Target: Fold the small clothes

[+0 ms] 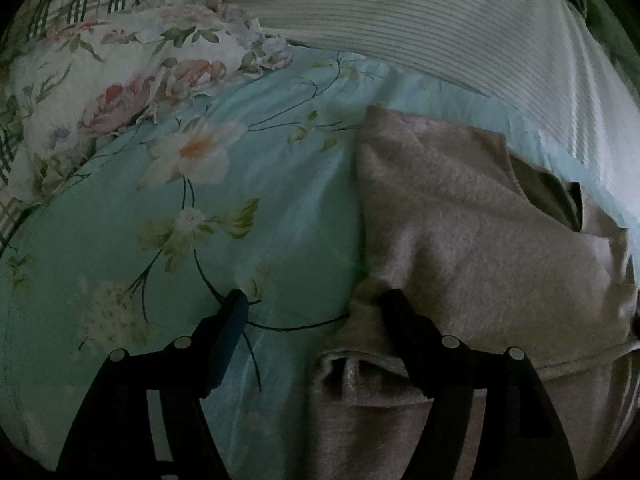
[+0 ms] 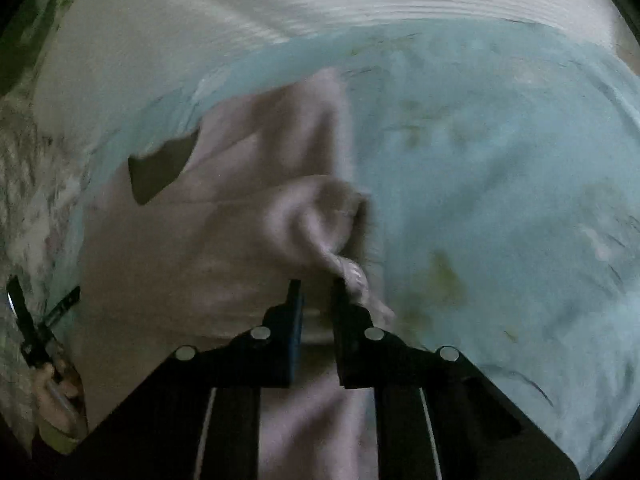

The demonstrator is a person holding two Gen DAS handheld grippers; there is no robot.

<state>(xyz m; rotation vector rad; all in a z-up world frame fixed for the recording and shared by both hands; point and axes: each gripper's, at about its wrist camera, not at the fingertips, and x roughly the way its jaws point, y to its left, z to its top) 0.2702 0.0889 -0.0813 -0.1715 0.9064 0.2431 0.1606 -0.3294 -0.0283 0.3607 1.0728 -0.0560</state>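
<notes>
A small grey-pink knit garment (image 1: 472, 224) lies on a light blue floral bedsheet (image 1: 256, 208). My left gripper (image 1: 316, 300) is open at the garment's left edge: one finger is over the sheet, the other over the cloth. In the right wrist view the same garment (image 2: 224, 216) is partly folded, with a dark neck opening (image 2: 160, 168). My right gripper (image 2: 318, 284) is shut on a bunched fold of the garment and holds it above the rest of the cloth. That view is blurred.
A white floral pillow (image 1: 120, 92) lies at the back left. A white ribbed blanket (image 1: 440, 28) runs along the back; it also shows in the right wrist view (image 2: 240, 12). The left hand and its gripper (image 2: 36, 344) show at the left edge.
</notes>
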